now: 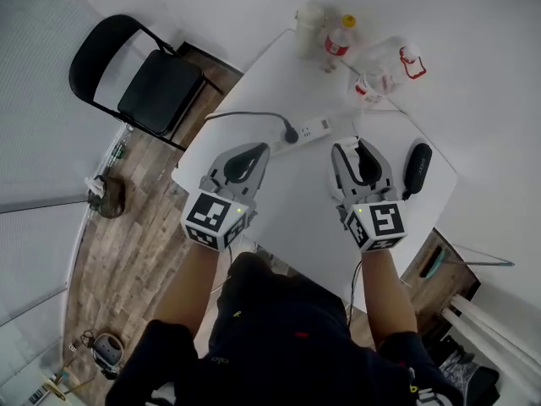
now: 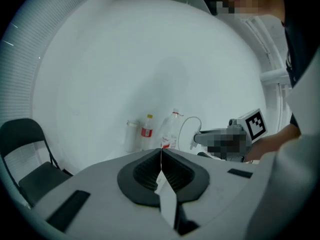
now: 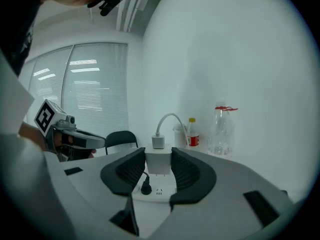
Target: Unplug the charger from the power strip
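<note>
My right gripper (image 3: 159, 160) is shut on the white charger (image 3: 159, 163), its pads pressing on both sides. The charger's white cable (image 3: 167, 119) arcs up from its top. The charger hangs just above the white power strip (image 3: 159, 191), its prongs showing. A black plug (image 3: 145, 188) sits in the strip. In the head view the strip (image 1: 311, 128) lies on the white table (image 1: 287, 197) ahead of both grippers, with the black plug (image 1: 290, 134) at its left end. My left gripper (image 1: 251, 152) hovers left of the strip, its pads (image 2: 150, 170) shut together with nothing visibly held.
At the table's far edge stand a small red-labelled bottle (image 1: 338, 41), a white container (image 1: 308, 25) and a large clear bottle (image 1: 385, 70). A black oblong object (image 1: 417, 167) lies at the right. A black folding chair (image 1: 144, 79) stands left of the table.
</note>
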Demonstrator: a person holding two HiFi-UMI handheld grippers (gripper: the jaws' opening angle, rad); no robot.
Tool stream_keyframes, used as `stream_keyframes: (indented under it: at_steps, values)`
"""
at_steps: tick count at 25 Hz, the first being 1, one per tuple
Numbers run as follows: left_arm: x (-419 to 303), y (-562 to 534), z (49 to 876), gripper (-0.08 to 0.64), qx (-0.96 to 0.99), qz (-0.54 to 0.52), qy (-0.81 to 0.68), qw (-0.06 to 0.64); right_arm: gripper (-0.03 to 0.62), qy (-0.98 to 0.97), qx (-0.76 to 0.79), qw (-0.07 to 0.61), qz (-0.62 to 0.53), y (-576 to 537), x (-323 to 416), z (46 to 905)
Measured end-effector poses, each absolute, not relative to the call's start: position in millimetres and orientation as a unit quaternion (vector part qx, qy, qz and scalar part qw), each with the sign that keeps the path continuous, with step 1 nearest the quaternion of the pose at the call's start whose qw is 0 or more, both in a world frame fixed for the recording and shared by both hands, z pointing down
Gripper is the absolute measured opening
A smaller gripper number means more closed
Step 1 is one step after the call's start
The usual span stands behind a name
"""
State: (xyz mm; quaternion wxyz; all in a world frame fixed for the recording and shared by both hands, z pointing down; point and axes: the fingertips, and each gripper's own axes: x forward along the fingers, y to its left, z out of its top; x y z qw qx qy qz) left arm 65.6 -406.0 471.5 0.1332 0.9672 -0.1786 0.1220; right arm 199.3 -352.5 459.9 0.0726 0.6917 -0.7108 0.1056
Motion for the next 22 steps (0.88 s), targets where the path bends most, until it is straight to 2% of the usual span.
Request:
stream_keyframes:
  at_steps: [7, 11, 22]
  values:
    - [46.1, -351.4, 386.2, 0.023, 0.980, 0.091, -0.159, 0.071, 0.172, -0.700, 0.708, 0.042, 0.078, -291.5, 200.8, 388.0]
    - [34.5, -337.6, 342.5, 0.023, 0.982, 0.047, -0.170, 0.065, 0.172, -0.700, 0.712, 0.033, 0.047, -262.3, 190.9, 346.7]
    - [27.4, -317.0, 304.1, 0.023, 0.983, 0.014, -0.174, 0.052, 0.172, -0.708, 0.705, 0.033, -0.025, -222.5, 177.2, 282.2]
